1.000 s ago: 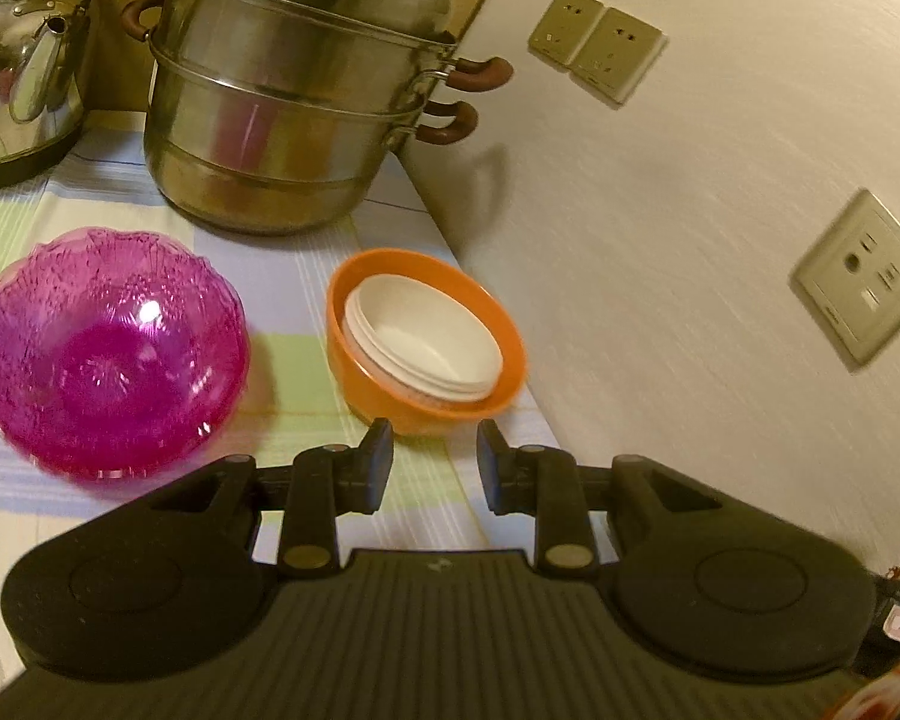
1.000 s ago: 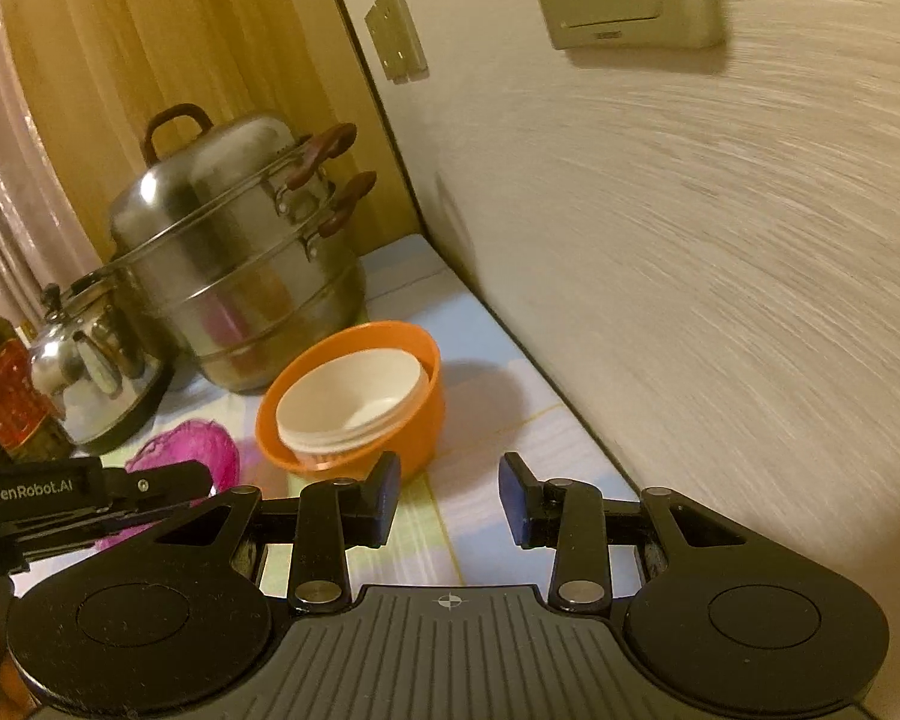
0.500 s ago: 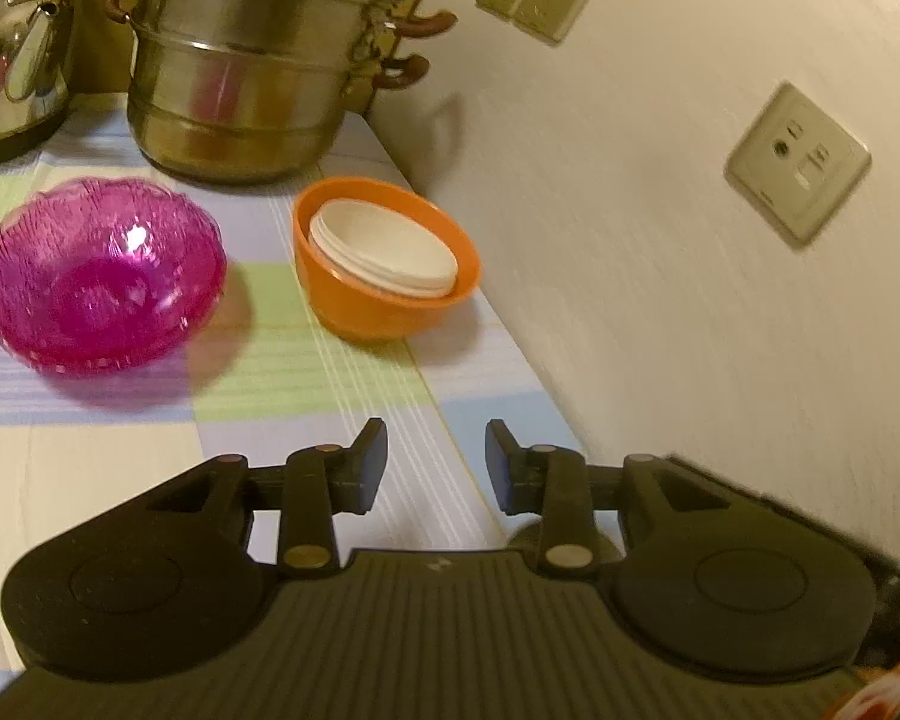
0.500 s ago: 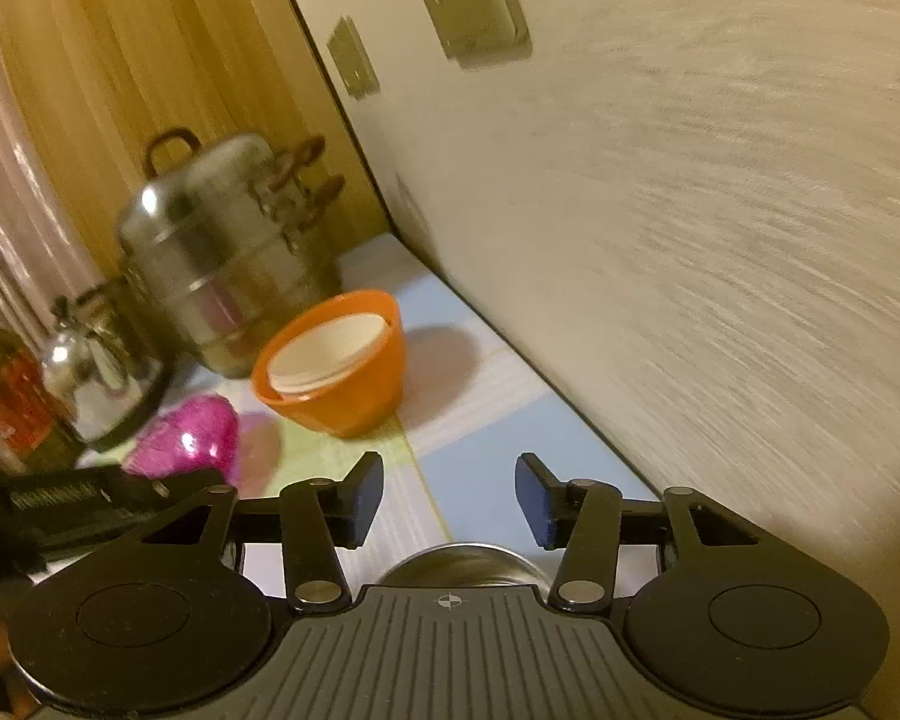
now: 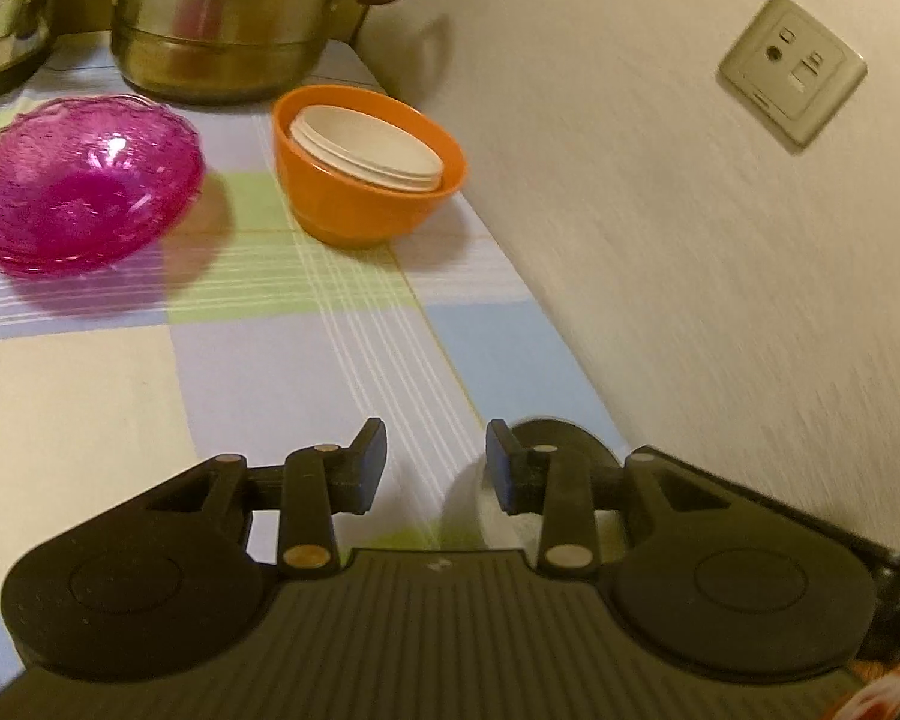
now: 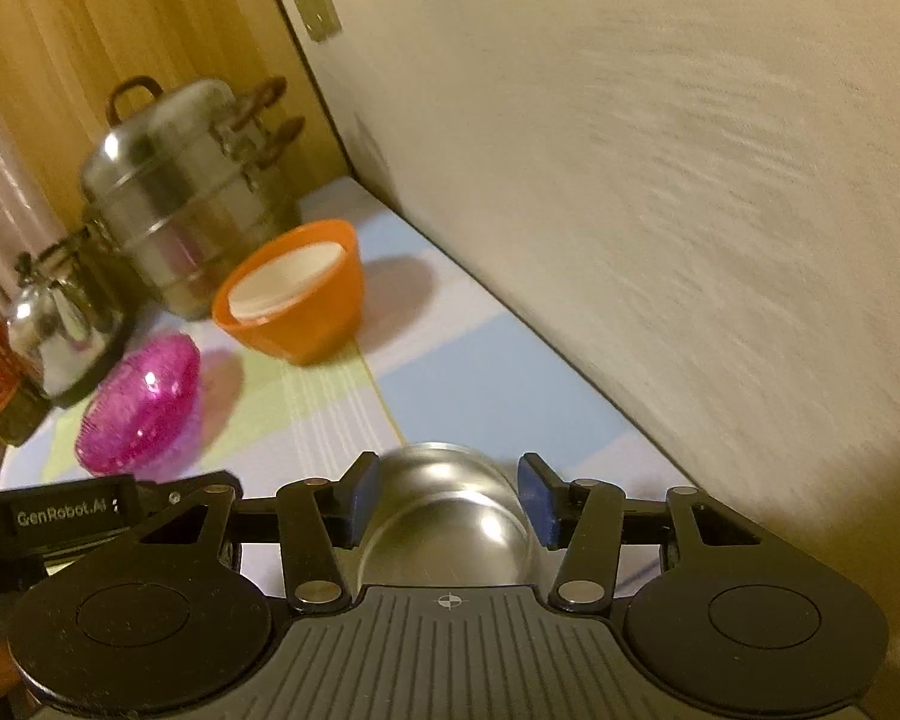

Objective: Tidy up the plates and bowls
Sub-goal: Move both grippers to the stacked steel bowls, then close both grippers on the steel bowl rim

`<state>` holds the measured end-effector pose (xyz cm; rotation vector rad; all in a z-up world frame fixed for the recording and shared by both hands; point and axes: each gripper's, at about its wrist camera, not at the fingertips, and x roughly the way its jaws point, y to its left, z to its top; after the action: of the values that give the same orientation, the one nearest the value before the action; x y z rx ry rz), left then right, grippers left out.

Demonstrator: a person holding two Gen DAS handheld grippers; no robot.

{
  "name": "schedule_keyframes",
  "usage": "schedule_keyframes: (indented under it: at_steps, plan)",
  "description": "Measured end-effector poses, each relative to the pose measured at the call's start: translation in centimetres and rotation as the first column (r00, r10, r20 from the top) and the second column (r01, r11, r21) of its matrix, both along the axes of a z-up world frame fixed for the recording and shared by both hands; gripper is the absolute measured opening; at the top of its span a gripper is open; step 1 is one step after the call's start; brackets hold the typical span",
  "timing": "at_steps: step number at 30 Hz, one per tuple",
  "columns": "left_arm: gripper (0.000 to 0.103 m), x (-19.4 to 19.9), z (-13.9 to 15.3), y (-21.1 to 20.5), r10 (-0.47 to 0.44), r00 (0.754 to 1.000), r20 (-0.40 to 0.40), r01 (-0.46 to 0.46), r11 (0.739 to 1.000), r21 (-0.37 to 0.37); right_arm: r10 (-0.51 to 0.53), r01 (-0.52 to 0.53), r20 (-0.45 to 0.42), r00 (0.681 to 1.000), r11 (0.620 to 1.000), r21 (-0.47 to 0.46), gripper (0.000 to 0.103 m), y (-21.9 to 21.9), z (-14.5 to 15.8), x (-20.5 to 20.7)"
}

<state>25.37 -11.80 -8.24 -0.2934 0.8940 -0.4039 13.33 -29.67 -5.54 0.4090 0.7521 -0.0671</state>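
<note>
Reaching for: steel bowl (image 6: 450, 516), the near piece by the wall, seen upside down or dome-like between the jaws of the right gripper (image 6: 449, 501); exact orientation hard to tell from the glare.
Right gripper: spread wide, pads on either side of the steel bowl, not visibly pressing on it; holding nothing.
Left gripper (image 5: 435, 465): parted to a middling gap, empty, hanging over the checked tablecloth (image 5: 270, 360); a blurred grey-white round shape just under its right finger, likely the same steel bowl, not sure.
Orange bowl (image 5: 366, 192): standing on the cloth near the wall, well ahead of both grippers, with cream bowls (image 5: 366, 147) nested inside.
Pink glass bowl (image 5: 78, 186): beside the orange one on its left, apart from it, empty.
Background: big steamer pot (image 6: 192, 192) and kettle (image 6: 60, 324) at the far end, behind the bowls.
Step in hand: by the look of it, stack in the orange bowl already built; picking up the steel bowl as the next piece to sort.
Next move calls for: lowering and centring the right gripper on the bowl's rim or wall, closing firmly enough for smooth metal, then carrying it toward the other bowls.
Caution: slick curved steel prone to slipping out of a shallow pinch; wall close on the right, little room to swing.
</note>
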Motion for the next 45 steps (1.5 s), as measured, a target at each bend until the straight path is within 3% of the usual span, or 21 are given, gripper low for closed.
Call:
schedule_keyframes:
  at_steps: [21,32,38,45]
  plan:
    - [0.032,0.3,-2.6,-3.1,-0.102,0.993,-0.067,0.104,0.994,0.039,-0.092,0.097,-0.114,0.989,0.995,0.039,0.051,-0.9,-2.5,-0.4]
    - [0.03,1.0,-4.4,-4.0,-0.097,0.99,-0.101,0.104,0.993,0.057,-0.096,0.104,-0.171,0.981,0.994,0.034,0.051,-0.6,-3.8,0.5]
    - [0.021,1.3,-4.4,-4.0,-0.097,0.99,-0.105,0.104,0.993,0.057,-0.102,0.112,-0.186,0.977,0.993,0.046,0.049,-0.7,-4.2,0.7]
    - [0.014,1.3,-4.4,-4.6,-0.11,0.989,-0.098,0.119,0.989,0.084,-0.104,0.117,-0.198,0.975,0.992,0.054,0.037,-0.7,-4.5,1.0]
